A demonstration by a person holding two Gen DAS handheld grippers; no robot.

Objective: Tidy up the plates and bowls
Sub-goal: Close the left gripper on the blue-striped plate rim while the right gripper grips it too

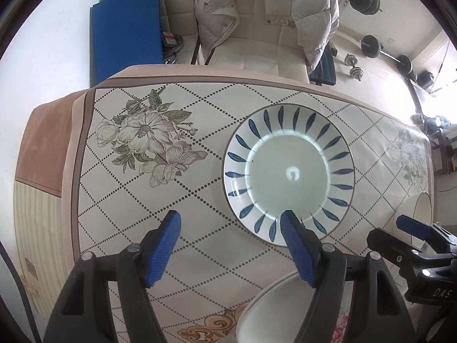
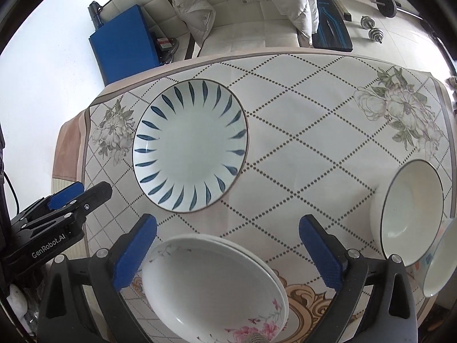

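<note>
A blue-leaf plate (image 1: 288,174) lies flat on the table; it also shows in the right wrist view (image 2: 190,145). My left gripper (image 1: 231,228) is open and empty, above the plate's near-left rim. A stack of white flowered plates (image 2: 214,288) lies at the near edge, under my open, empty right gripper (image 2: 228,231); its rim shows in the left wrist view (image 1: 265,308). A white bowl with a dark rim (image 2: 408,214) stands at the right. A second white bowl or cup (image 2: 440,260) tilts at the far right edge.
The table (image 1: 200,194) carries a diamond-patterned floral cloth. Behind it stands a cream sofa with a puffy jacket (image 1: 265,8) and a blue pad (image 1: 125,31). Dumbbells (image 1: 354,67) lie on the floor at the back right.
</note>
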